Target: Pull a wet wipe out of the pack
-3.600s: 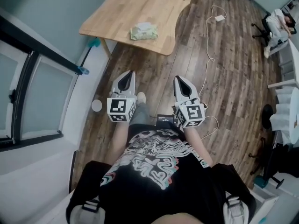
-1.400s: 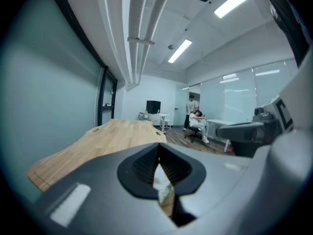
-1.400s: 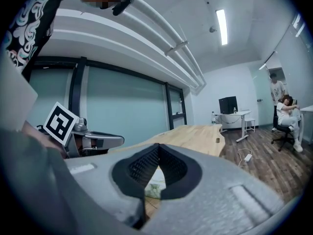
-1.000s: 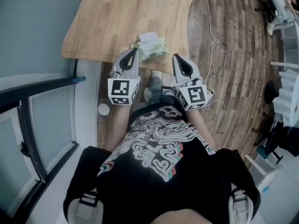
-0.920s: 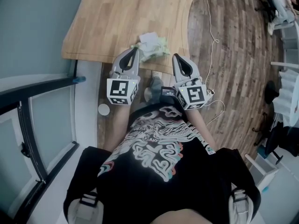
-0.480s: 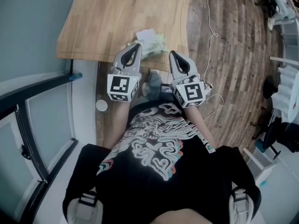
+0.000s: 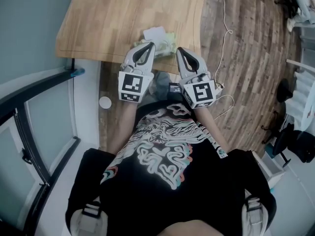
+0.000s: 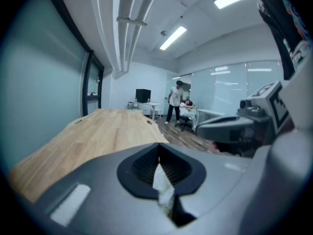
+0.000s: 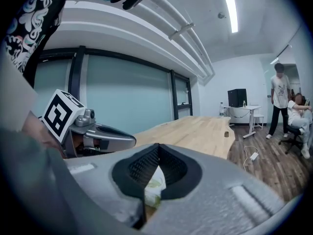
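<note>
Jaws of both tools are closed, tip against tip, and nothing is pinched between them. The left gripper and the right gripper point forward side by side at the near edge of the wooden table. The pack of wet wipes lies on the table close to that edge, between the two tips and a little beyond them. A white piece lies on its top. In each gripper view the pack shows only through the hollow behind the closed tips, low and just ahead. Whether the left tip touches the side of the pack, I cannot tell. The right tip is just beside it.
</note>
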The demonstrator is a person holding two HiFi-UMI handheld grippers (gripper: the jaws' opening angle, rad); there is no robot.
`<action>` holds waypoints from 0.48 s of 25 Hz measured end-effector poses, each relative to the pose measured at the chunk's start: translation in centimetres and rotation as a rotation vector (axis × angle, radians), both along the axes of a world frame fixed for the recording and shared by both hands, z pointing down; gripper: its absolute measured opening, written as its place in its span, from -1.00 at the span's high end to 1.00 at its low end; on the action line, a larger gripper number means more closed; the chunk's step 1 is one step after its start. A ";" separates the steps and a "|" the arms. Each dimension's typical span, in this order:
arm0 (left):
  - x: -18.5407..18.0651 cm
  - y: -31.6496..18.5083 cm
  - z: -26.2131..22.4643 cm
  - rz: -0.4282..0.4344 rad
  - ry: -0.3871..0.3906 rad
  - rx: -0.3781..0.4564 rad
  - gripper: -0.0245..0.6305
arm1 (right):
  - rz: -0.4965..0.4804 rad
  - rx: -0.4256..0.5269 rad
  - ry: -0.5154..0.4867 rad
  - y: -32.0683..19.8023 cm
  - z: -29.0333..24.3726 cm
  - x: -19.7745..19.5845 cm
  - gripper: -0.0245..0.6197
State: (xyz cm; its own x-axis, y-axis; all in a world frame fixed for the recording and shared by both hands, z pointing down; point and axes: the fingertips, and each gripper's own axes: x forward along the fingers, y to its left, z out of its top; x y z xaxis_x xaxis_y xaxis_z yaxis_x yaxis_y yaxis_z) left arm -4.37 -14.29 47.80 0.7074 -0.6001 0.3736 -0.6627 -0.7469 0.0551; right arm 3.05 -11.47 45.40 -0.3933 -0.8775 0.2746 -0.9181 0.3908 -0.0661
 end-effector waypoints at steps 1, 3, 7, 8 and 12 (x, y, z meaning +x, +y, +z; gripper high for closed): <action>0.1 -0.2 0.6 0.000 -0.005 -0.016 0.95 | -0.008 -0.005 0.001 -0.2 0.3 0.0 0.93; 0.4 -0.6 2.0 0.005 -0.017 -0.045 0.95 | -0.018 -0.022 0.001 -0.8 1.4 0.0 0.93; 0.9 -1.2 5.0 0.024 -0.059 -0.079 0.92 | -0.034 -0.056 0.000 -2.0 3.6 -0.4 0.93; 1.0 -1.0 5.2 0.029 -0.071 -0.087 0.86 | -0.038 -0.059 -0.003 -2.1 3.6 -0.5 0.93; 1.6 -0.6 6.0 0.054 -0.119 -0.113 0.85 | -0.054 -0.069 -0.011 -2.3 3.7 -0.5 0.93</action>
